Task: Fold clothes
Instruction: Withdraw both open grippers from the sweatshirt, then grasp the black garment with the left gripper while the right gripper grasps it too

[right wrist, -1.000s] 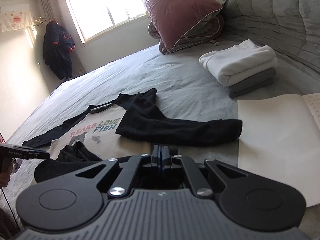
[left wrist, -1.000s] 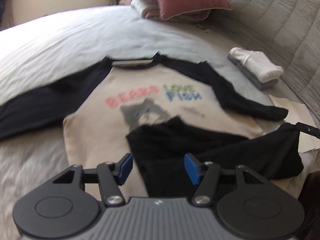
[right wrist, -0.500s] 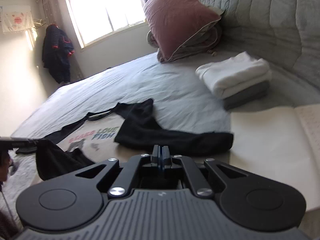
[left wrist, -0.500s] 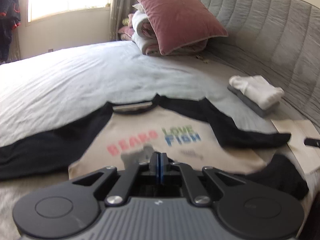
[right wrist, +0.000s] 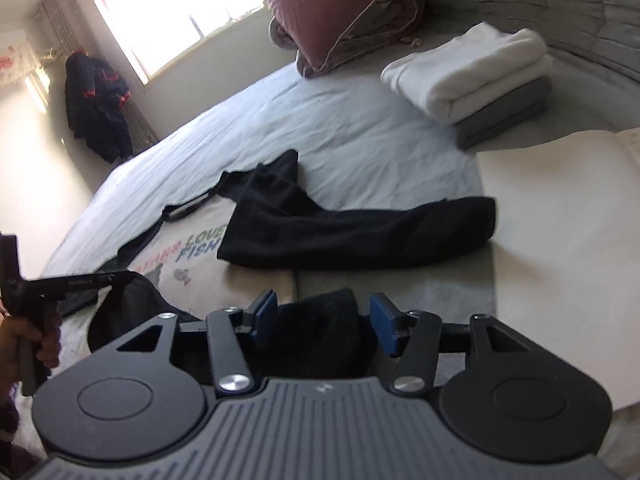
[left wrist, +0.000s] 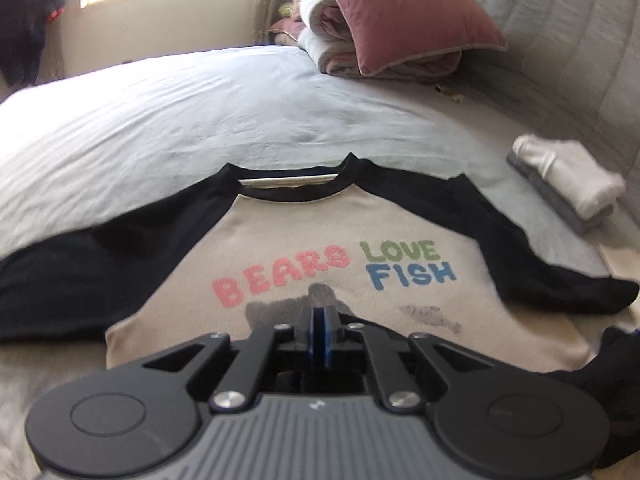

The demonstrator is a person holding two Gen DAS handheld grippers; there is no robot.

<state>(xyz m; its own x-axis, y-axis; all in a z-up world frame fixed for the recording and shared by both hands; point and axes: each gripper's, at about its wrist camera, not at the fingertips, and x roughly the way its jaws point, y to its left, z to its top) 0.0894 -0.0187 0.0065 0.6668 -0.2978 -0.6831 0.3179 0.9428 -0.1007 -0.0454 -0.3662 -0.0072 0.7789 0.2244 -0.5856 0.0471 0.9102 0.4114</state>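
Right-wrist view tells us the change: a second ago our right gripper was pressed shut, and now its blue pads stand wide apart with a bunch of the black garment between them, not pinched. Our left gripper has gone the other way, from wide open to fully closed, and the black garment trails from it toward the near right (in the right view it hangs from the left tool's tip, so we judge the left holds it, though the pinch itself is hidden behind the closed pads). We read this as a handover or a re-grip along one edge, with the right about to take its own hold so the piece can be stretched out. The raglan shirt lies flat and face up on the bed just beyond the left gripper, collar far, both black sleeves spread left and right; its right sleeve lies far of the right gripper. A folded stack sits at the far right, well apart, near the pillow.
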